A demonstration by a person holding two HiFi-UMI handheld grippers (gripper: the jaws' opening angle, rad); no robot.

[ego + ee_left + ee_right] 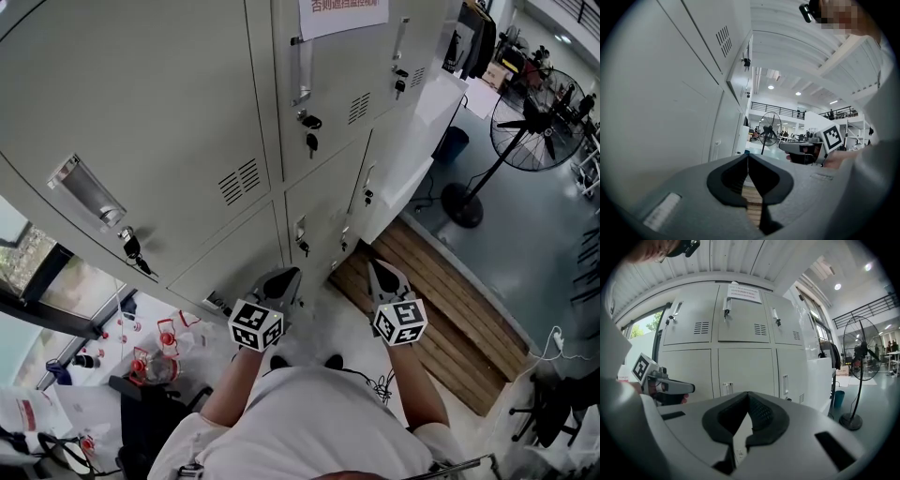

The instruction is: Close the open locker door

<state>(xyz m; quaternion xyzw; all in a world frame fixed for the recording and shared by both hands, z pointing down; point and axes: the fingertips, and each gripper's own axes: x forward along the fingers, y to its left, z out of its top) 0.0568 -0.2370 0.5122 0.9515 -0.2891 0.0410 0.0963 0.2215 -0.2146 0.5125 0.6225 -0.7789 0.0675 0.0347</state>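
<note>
Grey lockers (187,94) were faced — no open locker door could be made out; all seemed flush. Both the left hand-held gripper (293,273) and the right hand-held gripper (374,263) were closed, empty. Risk — a protruding key (311,142) might be struck by a misjudged push.

White short-sleeved shirt (309,422); grey left gripper (289,277), right gripper (377,266); checkered marker cubes (256,324).
</note>
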